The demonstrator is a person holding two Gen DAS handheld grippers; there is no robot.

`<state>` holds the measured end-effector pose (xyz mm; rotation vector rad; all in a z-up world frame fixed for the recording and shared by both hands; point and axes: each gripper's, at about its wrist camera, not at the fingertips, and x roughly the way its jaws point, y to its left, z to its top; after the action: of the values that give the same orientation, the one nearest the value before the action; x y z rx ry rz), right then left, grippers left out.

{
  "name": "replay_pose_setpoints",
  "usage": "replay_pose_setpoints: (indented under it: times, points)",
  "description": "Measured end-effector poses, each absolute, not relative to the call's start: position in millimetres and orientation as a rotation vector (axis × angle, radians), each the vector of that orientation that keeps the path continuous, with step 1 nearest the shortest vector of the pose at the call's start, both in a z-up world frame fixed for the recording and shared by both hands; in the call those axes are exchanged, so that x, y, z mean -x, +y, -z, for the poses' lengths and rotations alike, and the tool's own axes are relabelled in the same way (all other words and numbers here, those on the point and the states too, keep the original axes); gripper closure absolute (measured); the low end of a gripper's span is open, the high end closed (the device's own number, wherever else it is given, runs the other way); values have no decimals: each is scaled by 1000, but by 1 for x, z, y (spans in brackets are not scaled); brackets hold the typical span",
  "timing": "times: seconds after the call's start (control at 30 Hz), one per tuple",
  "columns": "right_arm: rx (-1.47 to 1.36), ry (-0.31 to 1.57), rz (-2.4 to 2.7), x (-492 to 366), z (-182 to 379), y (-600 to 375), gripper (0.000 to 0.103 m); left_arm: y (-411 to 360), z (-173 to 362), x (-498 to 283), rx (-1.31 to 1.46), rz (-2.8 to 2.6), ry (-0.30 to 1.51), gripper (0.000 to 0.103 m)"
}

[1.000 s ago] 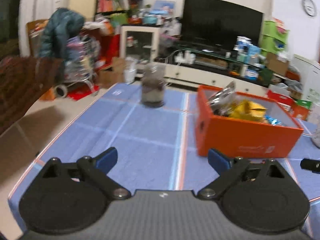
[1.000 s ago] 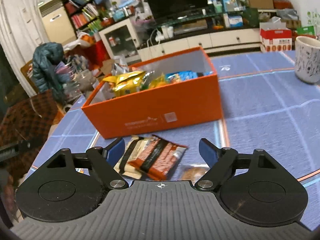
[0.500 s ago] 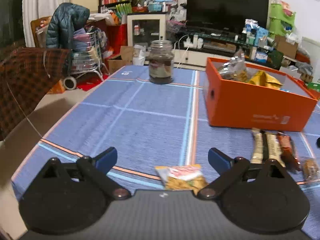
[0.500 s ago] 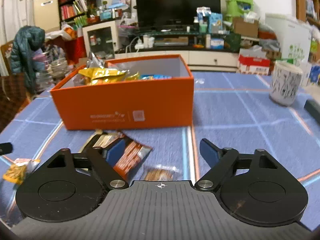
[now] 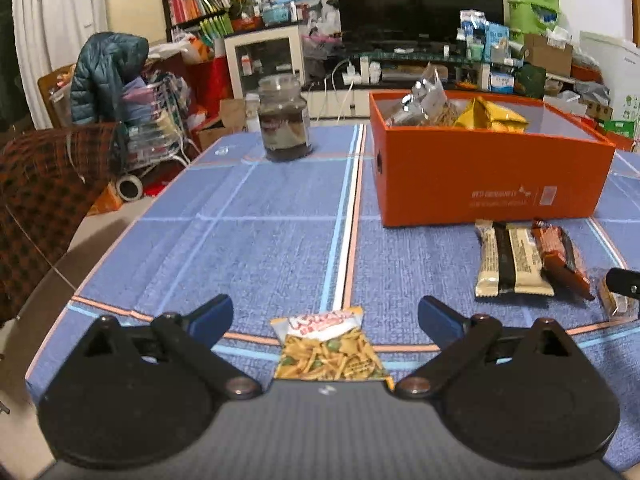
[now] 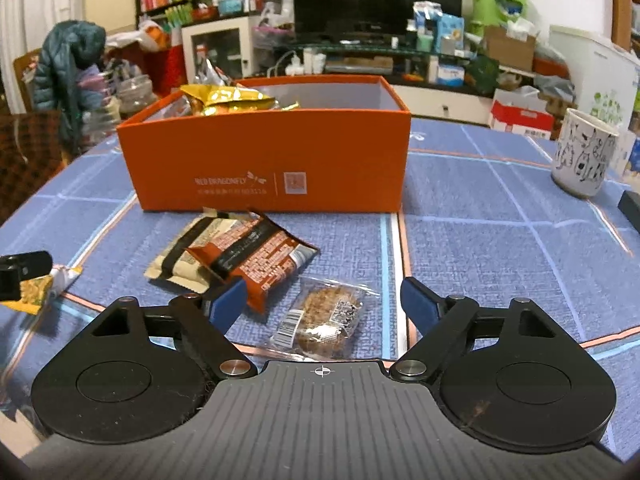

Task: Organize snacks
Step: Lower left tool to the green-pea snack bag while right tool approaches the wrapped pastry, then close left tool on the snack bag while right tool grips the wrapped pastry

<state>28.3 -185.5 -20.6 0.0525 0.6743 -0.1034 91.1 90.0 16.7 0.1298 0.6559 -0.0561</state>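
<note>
An orange box (image 5: 492, 176) (image 6: 268, 168) holding several snack bags stands on the blue tablecloth. In the left wrist view a small yellow chip bag (image 5: 330, 348) lies between the blue fingers of my left gripper (image 5: 325, 318), which is open and not touching it. Beige and brown snack bars (image 5: 516, 260) (image 6: 240, 256) lie in front of the box. A clear-wrapped cookie (image 6: 324, 316) lies between the fingers of my right gripper (image 6: 325, 304); its jaws are opening and the pads do not press on it.
A dark glass jar (image 5: 285, 118) stands at the table's far left. A white patterned mug (image 6: 582, 156) and a dark object's corner (image 6: 632, 208) sit at the right. The table's left edge (image 5: 80, 280) drops to the floor beside a plaid chair.
Both grippers have sunk toward the table and levelled. The chip bag has come between the left fingers, and the cookie between the right fingers.
</note>
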Motion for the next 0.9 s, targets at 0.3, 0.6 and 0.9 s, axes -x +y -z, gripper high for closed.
replay_pose_setpoints:
  times: [0.3,0.6,0.9]
  points:
    - [-48,748,137,-42,33,-182,32,95,-15,-96,-114,19,687,5]
    - [-38,812,117,-47,44,-179,41,93,-9,-98,-116,14,713,5]
    - [-65,819,90,-46,45,-186,45,96,-6,-94,-119,3,717,5]
